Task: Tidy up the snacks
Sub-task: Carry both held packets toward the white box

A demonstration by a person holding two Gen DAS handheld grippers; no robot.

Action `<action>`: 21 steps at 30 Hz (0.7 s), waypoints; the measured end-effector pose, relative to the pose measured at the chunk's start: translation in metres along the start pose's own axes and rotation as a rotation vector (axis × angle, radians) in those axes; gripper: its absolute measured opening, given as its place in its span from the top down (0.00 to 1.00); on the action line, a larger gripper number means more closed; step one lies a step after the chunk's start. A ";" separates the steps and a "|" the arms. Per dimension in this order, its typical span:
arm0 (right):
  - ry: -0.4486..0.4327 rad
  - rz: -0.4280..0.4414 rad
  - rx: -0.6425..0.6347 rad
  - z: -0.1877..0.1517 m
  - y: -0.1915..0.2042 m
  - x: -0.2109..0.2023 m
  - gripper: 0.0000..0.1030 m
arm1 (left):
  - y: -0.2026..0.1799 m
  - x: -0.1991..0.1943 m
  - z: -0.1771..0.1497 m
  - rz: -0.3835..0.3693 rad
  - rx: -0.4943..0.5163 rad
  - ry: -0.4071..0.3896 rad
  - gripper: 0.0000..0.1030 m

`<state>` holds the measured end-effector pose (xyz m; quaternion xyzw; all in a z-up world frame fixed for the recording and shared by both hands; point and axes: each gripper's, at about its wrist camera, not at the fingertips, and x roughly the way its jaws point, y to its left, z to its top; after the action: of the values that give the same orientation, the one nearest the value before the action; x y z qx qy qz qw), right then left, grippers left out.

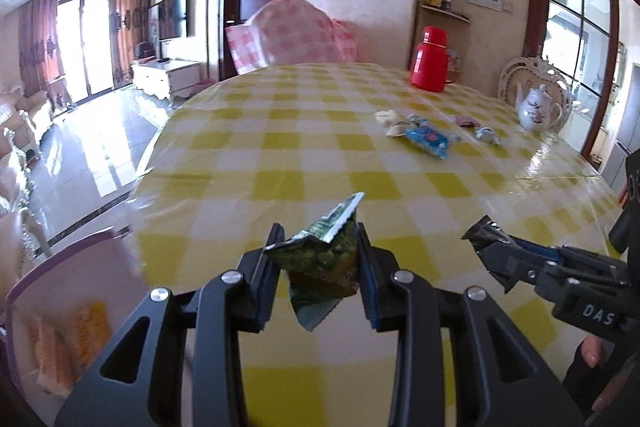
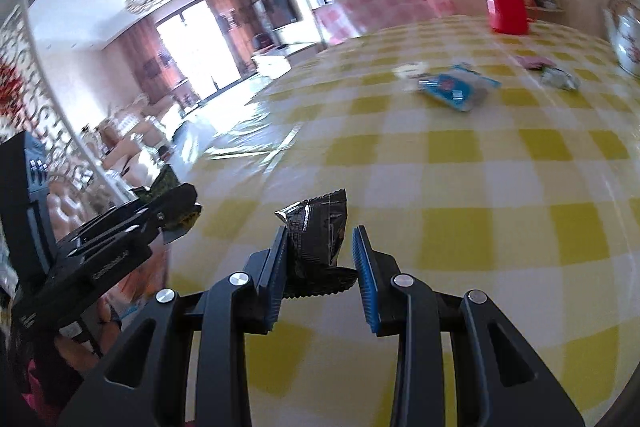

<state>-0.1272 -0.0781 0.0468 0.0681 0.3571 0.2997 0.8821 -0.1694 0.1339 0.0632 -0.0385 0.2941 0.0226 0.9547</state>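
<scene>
Left tongs [image 1: 320, 259] were clamped on a green snack packet [image 1: 324, 259], right tongs [image 2: 320, 259] on a black snack packet [image 2: 316, 247], both held above the checked bench [image 1: 320, 147]. More wrapped snacks [image 1: 428, 139] lay far side, near the red flask [image 1: 430, 59] and teapot [image 1: 538, 111].

Grippers: two, the left gripper [image 1: 320, 247] and the right gripper [image 2: 320, 255]. Held snack packets: two, one green packet [image 1: 324, 259] and one black packet [image 2: 320, 239]. Loose snacks on the table [image 1: 280, 155]: roughly five, including one blue packet [image 1: 428, 141]; exact count unclear through blur. Red flask [image 1: 429, 59]: one. White teapot [image 1: 538, 109]: one
</scene>
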 end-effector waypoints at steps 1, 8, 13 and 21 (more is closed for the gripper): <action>0.003 0.011 -0.015 -0.001 0.009 0.001 0.69 | 0.007 -0.004 -0.002 0.008 -0.003 0.000 0.66; 0.049 0.074 -0.138 -0.015 0.076 0.011 0.69 | 0.055 -0.022 -0.020 0.060 -0.016 0.032 0.66; 0.097 0.114 -0.237 -0.028 0.125 0.024 0.69 | 0.082 -0.027 -0.022 0.104 0.022 0.063 0.66; 0.179 0.195 -0.388 -0.057 0.191 0.042 0.69 | 0.138 -0.031 -0.024 0.170 0.026 0.137 0.66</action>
<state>-0.2329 0.0956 0.0436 -0.0955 0.3614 0.4512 0.8104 -0.2179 0.2683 0.0523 -0.0026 0.3611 0.0969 0.9275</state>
